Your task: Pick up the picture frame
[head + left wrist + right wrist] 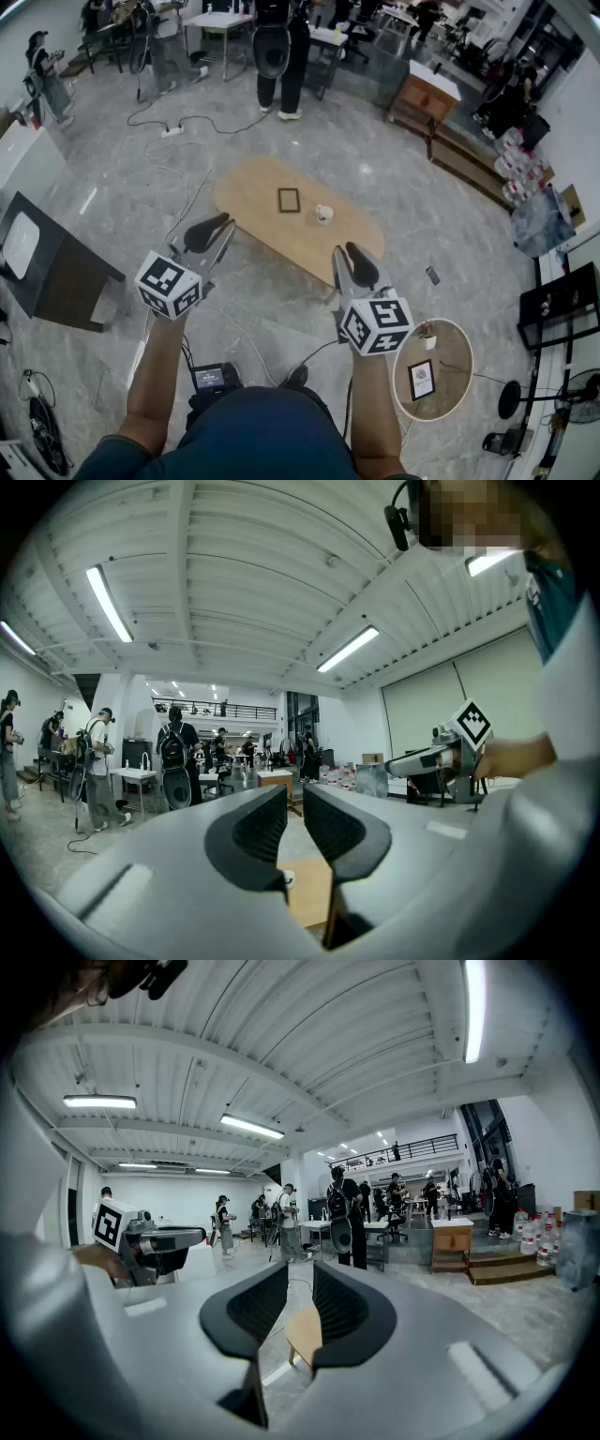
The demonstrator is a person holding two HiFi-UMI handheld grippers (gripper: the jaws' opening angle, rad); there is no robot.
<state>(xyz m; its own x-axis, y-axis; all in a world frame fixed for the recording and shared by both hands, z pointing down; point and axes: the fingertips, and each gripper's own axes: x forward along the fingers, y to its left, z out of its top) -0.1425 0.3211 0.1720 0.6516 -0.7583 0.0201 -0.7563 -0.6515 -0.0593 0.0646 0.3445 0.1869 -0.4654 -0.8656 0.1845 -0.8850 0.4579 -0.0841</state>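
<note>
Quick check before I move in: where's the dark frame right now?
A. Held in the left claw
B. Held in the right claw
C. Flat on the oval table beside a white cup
C: the picture frame lies on the oval table beside the white cup; the left claw and right claw are both empty.

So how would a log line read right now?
stage: pre-grasp | picture frame: on table, untouched | left gripper: open, empty | right gripper: open, empty

The left hand-held gripper [219, 225] and right hand-held gripper [350, 253] are grey with black pads [258, 832] and black-and-white marker cubes [169, 284].
</note>
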